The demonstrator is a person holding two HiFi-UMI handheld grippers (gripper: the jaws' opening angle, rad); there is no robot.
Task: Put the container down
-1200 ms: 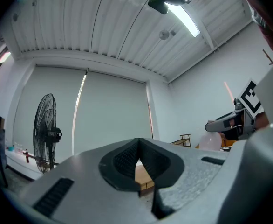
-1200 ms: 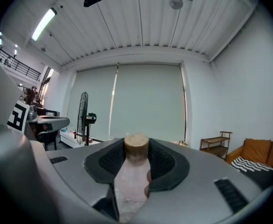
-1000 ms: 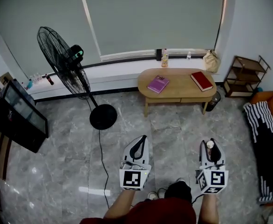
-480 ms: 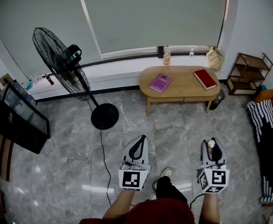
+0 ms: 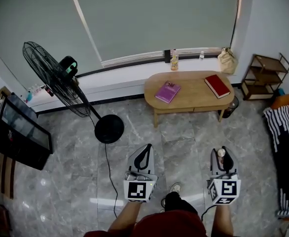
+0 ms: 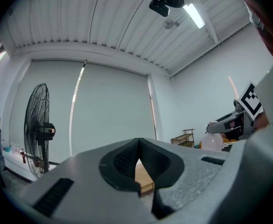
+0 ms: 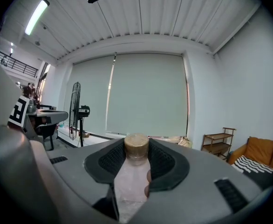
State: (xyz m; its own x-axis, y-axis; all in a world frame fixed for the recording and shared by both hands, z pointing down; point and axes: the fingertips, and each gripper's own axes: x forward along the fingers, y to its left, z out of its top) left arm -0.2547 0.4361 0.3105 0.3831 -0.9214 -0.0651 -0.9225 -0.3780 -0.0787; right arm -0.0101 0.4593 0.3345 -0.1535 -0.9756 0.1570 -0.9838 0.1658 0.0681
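The container (image 7: 133, 183), a clear plastic jar with a tan lid (image 7: 136, 146), is held upright in the right gripper (image 7: 136, 164), whose ribbed pads are clamped on its neck and shoulder just under the lid. It is carried above the floor (image 5: 184, 132), well short of the low wooden table (image 5: 189, 102). It is judged to be light and fairly stiff, with smooth walls that could slip or twist in the pads. The present hold high on the body is judged suitable, since the base is left free to be stood down flat. The left gripper (image 6: 137, 164) is closed, with nothing between its jaws. On the table a purple book (image 5: 167, 92) lies towards the left end and a red book (image 5: 217, 85) towards the right end. The bare wood between them and along the near edge is judged the likeliest place for setting down. Left of the table a standing fan (image 5: 60, 78) is seen, with its cord (image 5: 106, 164) trailing across the floor towards the person. Right of the table stand a small shelf (image 5: 265, 78) and a sofa (image 5: 285, 147). Behind it, on the sill, a small bottle (image 5: 174, 60) and a bag (image 5: 227, 61) are placed. Nothing is seen to block the straight way to the table.
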